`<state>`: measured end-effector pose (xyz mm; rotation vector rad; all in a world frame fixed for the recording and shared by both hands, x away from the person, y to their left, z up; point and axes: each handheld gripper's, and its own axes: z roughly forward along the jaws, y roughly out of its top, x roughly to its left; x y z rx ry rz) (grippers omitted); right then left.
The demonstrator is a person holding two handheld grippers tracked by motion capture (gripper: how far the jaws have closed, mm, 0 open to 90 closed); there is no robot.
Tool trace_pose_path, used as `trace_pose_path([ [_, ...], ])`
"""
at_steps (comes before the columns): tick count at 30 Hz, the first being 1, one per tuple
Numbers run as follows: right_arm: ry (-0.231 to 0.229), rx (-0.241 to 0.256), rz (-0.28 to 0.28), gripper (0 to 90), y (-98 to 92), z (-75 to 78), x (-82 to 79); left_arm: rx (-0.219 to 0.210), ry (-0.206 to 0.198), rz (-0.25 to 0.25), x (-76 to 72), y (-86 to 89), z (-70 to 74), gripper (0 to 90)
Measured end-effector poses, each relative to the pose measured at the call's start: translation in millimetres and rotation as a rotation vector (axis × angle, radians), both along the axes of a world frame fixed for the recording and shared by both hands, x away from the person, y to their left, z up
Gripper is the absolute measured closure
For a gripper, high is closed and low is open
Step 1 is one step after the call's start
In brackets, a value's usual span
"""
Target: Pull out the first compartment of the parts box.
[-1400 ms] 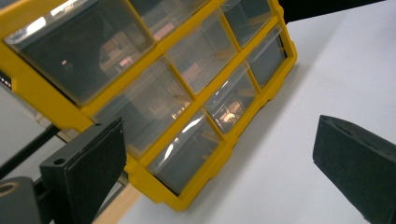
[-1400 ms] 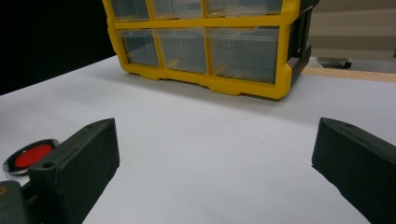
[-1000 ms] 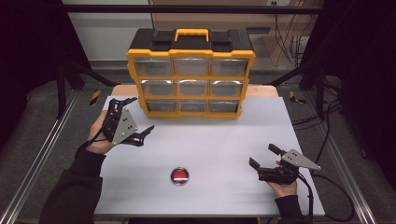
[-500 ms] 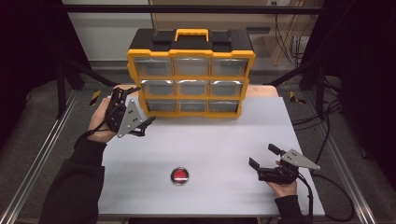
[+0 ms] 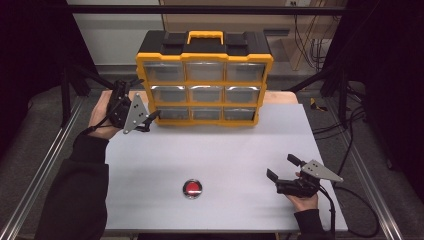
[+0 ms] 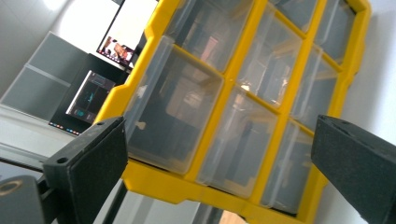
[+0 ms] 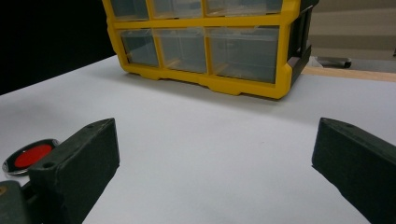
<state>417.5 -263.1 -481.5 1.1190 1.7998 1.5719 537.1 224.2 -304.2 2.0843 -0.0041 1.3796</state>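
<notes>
Left claw (image 5: 150,120) spread wide and held tilted just off the bottom-left drawer of the yellow drawer organizer (image 5: 205,80) at the table's (image 5: 225,150) far edge, right claw (image 5: 281,167) spread near the front right corner, red button (image 5: 192,188) toward the front edge.

Likely a lab, aluminium frame rails (image 5: 45,165), monitors (image 6: 88,100), loose cables (image 5: 305,40)
</notes>
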Motion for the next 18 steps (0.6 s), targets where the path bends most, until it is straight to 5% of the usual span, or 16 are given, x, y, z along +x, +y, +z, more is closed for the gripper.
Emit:
trace_pose_path([
  [18, 0.002, 0.002, -0.001, 1.3, 0.3, -0.3, 0.1, 0.088, -0.05, 0.0, 33.9, -12.1, -2.8, 4.5],
])
